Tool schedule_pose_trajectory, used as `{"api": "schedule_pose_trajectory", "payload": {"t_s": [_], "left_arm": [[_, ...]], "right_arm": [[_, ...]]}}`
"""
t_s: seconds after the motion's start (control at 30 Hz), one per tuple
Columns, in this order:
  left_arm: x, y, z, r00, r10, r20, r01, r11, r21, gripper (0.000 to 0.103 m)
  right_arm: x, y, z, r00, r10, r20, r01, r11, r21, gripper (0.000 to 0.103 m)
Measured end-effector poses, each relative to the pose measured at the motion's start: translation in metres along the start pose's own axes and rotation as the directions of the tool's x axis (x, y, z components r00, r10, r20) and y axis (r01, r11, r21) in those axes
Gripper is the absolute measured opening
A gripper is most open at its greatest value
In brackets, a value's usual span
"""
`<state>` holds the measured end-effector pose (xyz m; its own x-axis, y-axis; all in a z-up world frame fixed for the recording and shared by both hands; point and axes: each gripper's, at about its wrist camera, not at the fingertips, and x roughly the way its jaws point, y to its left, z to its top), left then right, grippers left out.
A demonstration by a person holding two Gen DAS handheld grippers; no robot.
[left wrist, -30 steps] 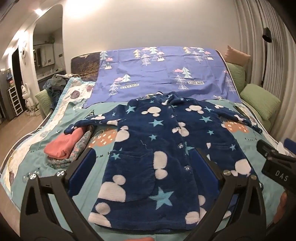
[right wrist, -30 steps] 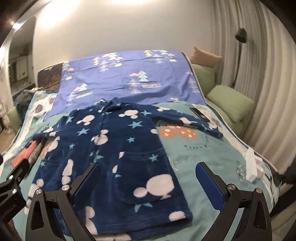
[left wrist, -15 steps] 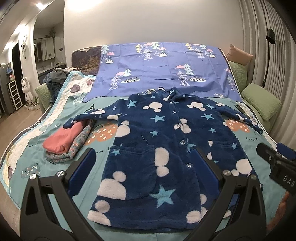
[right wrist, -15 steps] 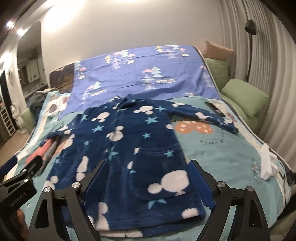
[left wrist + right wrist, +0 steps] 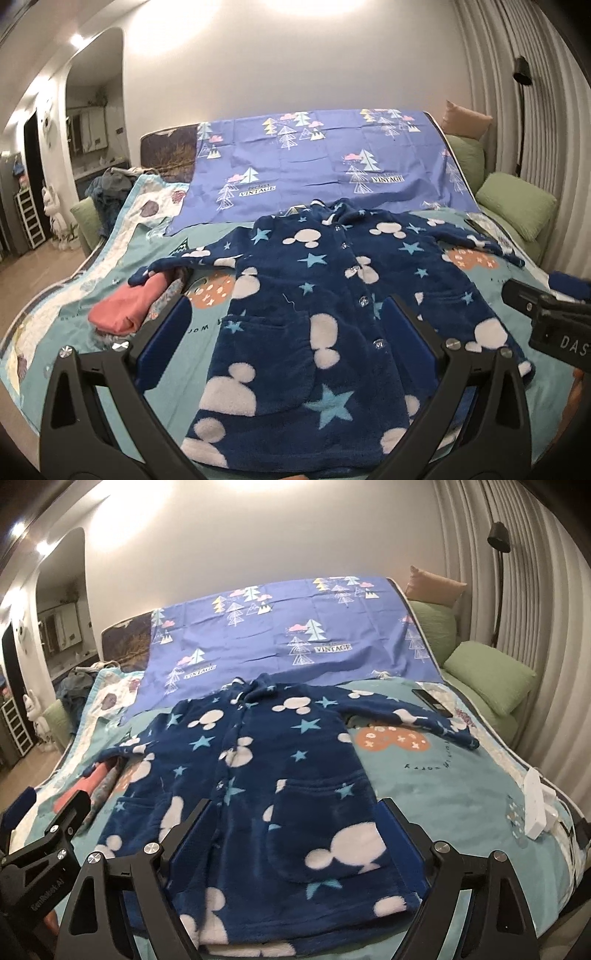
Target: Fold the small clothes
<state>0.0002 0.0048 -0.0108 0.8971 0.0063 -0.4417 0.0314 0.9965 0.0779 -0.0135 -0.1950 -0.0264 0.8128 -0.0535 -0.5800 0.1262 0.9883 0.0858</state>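
A small navy fleece robe (image 5: 325, 302) with white mouse heads and light blue stars lies flat and buttoned on the bed, sleeves spread to both sides. It also shows in the right wrist view (image 5: 280, 775). My left gripper (image 5: 288, 332) is open and empty above the robe's lower left part. My right gripper (image 5: 295, 827) is open and empty above the robe's lower right part. Each gripper shows at the edge of the other's view. Neither touches the cloth.
A folded pink and floral pile (image 5: 129, 310) lies under the robe's left sleeve. A purple tree-print sheet (image 5: 317, 170) covers the bed's head. Green cushions (image 5: 491, 675) line the right side. A white object (image 5: 535, 805) and a dark remote (image 5: 430, 701) lie at the right.
Both grippers have shifted a little over the robe's hem and stay open. The robe has not moved.
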Motion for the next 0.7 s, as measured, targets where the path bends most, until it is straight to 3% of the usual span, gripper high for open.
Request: {"api": "schedule_pose_trajectory", "payload": {"t_s": [0.2, 0.33, 0.47, 0.7], "left_arm": [[-0.001, 0.006, -0.001, 0.998, -0.063, 0.011, 0.064, 0.997, -0.041, 0.102], [0.004, -0.001, -0.001, 1.0, -0.019, -0.02, 0.019, 1.0, 0.011, 0.102], [0.008, 0.0, -0.004, 0.996, -0.054, -0.065, 0.054, 0.998, -0.012, 0.1], [0.007, 0.0, -0.005, 0.996, -0.069, -0.064, 0.068, 0.998, -0.015, 0.1]], "right_arm": [[-0.002, 0.004, -0.002, 1.0, -0.006, 0.013, 0.006, 1.0, -0.021, 0.089], [-0.01, 0.007, -0.002, 0.998, -0.005, 0.062, 0.008, 0.999, -0.045, 0.089], [-0.014, 0.009, 0.0, 0.997, -0.004, 0.077, 0.008, 0.999, -0.05, 0.089], [-0.011, 0.007, 0.0, 0.998, 0.004, 0.064, -0.001, 0.999, -0.037, 0.089]]}}
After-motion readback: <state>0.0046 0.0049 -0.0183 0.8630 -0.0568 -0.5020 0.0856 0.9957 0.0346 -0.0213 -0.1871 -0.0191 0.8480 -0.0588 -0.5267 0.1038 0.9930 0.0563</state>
